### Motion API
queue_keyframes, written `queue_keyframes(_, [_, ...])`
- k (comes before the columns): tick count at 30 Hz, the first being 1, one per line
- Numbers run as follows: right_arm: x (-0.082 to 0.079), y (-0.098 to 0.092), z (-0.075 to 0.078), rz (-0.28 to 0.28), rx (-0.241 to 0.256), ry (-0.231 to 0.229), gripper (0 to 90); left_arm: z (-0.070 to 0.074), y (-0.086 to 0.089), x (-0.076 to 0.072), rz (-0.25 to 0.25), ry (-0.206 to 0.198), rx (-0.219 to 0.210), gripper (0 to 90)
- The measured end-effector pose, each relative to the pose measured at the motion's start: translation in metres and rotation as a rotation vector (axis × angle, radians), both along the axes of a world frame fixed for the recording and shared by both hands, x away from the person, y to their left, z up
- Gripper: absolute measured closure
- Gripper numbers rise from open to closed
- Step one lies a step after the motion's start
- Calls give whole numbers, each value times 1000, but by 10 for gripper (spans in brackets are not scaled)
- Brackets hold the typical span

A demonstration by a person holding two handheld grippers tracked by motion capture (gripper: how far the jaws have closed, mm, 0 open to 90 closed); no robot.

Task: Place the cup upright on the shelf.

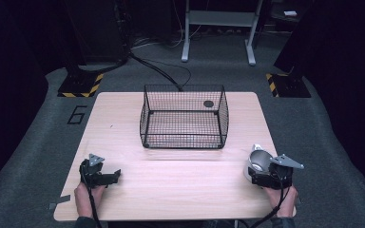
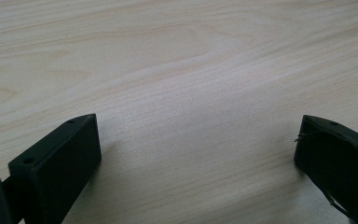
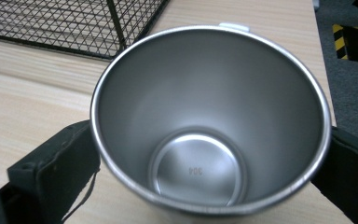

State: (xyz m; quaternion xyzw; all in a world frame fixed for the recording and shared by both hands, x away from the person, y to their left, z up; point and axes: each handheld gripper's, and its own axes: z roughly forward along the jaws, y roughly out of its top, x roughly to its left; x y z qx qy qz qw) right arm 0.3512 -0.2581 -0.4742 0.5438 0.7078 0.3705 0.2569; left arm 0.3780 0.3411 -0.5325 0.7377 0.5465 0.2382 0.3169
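1. The right gripper [image 1: 264,170] sits at the near right corner of the pale wooden table [image 1: 180,183], its jaws on either side of an empty, shiny stainless-steel cup [image 3: 209,126] — they look closed against its wall, though the contact itself is hard to judge.
2. The likely step is carrying the cup into the black wire-mesh basket [image 1: 184,117] at the table's middle, well apart from the cup.
3. To do it well, keep the grip firm and even — the smooth metal wall will probably slip if squeezed off-centre.
4. Lift high enough to clear the basket's rim before lowering.
5. The left gripper [image 2: 198,154] rests low over bare wood, jaws wide and empty; it should stay clear.
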Motion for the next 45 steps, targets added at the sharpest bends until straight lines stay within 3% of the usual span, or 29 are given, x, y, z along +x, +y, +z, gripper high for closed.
queue_keyframes(15, [7, 2, 2, -27, -9, -8, 29, 0, 0, 0, -3, 6, -2, 4])
queue_keyframes(26, [6, 1, 3, -6, -25, -22, 65, 0, 0, 0, -3, 0, 0, 5])
queue_keyframes(32, [5, -1, 3, -2, -5, -24, 66, 0, 0, 0, 0, -1, -3, 4])
queue_keyframes(45, [-1, 2, 20, 49, 15, -39, 67, 0, 0, 0, 0, -2, -3, 5])
